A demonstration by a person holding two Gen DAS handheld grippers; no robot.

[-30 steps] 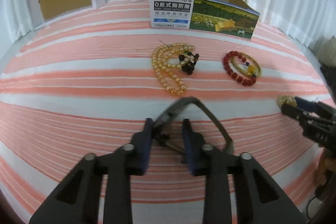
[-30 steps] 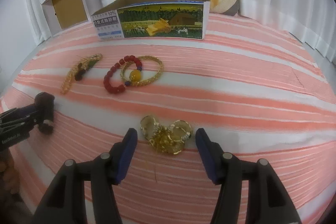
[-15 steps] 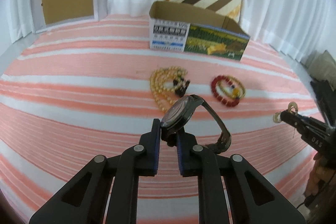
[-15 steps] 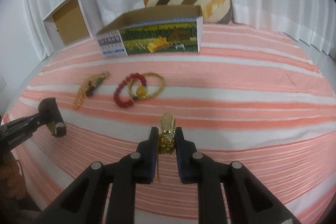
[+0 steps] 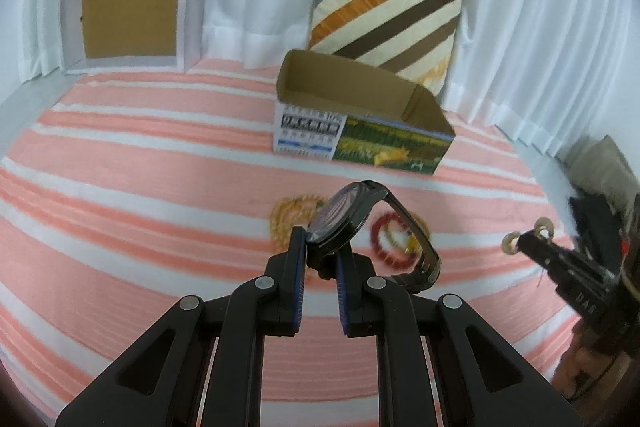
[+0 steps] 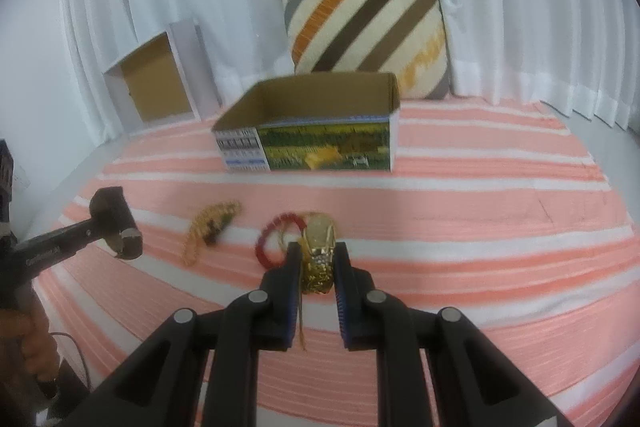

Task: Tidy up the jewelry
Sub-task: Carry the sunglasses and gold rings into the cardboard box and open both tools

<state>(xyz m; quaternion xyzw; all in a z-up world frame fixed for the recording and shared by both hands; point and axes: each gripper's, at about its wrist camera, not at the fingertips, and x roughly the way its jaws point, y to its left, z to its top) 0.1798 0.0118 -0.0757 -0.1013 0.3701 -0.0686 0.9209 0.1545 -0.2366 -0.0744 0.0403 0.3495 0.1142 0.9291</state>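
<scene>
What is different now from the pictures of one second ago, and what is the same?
Both tongs closed and rose. The left tongs now grip the black watch and hold it above the striped cloth. The right tongs shut on the gold jewelry and lifted it too. The bead bracelets and the open box stayed in place.

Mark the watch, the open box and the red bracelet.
watch [image 5: 340, 217]: left wrist view, on its dial.
box [image 6: 320, 147]: right wrist view, on its printed front wall.
red bracelet [image 6: 262, 247]: right wrist view, on its left beads.
</scene>
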